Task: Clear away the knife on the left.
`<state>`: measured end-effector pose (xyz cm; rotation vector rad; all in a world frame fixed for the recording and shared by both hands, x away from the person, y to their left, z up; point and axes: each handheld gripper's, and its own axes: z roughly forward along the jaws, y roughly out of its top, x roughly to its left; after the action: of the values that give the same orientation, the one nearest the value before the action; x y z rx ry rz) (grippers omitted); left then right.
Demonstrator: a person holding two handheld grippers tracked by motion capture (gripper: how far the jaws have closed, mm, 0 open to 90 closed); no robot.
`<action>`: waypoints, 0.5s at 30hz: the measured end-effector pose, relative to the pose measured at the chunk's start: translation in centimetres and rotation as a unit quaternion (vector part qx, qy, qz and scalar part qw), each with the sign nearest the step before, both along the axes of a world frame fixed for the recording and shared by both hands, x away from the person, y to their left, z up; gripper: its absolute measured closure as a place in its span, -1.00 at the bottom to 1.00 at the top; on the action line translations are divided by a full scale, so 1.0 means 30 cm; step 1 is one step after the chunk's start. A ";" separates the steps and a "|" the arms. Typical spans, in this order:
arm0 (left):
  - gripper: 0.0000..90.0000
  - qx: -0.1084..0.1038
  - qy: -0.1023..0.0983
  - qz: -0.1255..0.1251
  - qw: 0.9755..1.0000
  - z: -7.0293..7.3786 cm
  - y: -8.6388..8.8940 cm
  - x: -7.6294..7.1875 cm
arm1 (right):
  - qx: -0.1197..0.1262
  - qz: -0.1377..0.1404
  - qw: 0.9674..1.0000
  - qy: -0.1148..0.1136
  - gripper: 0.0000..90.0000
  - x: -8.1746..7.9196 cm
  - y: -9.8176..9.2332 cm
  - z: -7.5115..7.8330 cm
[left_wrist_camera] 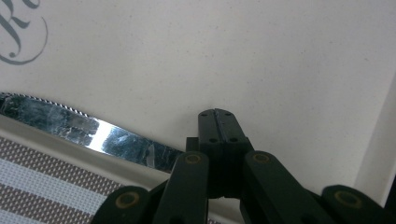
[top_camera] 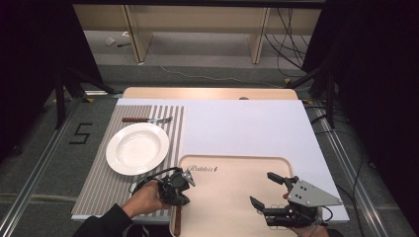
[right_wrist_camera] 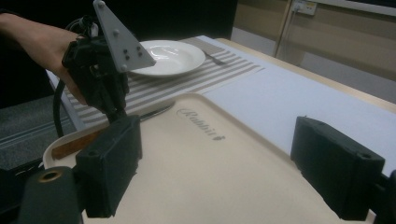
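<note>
Your left gripper (left_wrist_camera: pixel 217 122) is clenched empty beside the knife (left_wrist_camera: pixel 93 133) on the tray's (top_camera: pixel 232 207) left rim, right gripper (top_camera: pixel 269 190) released; nudging could tip the knife off.

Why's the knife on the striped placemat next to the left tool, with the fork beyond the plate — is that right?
Not quite. The knife lies in the beige tray along its left edge, not on the striped placemat, as the left gripper view shows. The rest holds: it is beside the left tool, and the fork lies beyond the plate.
</note>
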<state>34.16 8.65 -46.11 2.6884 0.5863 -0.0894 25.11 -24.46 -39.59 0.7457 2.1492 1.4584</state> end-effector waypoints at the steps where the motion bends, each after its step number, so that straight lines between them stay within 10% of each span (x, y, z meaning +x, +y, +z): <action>1: 0.99 0.000 0.001 0.000 1.000 0.000 0.000 0.001 | 0.000 0.000 1.000 0.000 -0.61 0.000 -0.001 0.000; 9: 0.82 -0.027 0.007 -0.004 1.000 0.010 -0.012 0.005 | 0.004 -0.005 1.000 0.003 -0.61 0.005 -0.013 -0.004; 15: 0.21 -0.065 0.003 0.011 0.998 0.024 -0.014 0.000 | 0.003 -0.003 1.000 0.001 -0.61 0.004 -0.012 -0.004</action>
<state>34.18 8.24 -45.38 2.5569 0.5900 -0.1249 25.22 -24.82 -39.71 0.7569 2.1436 1.4611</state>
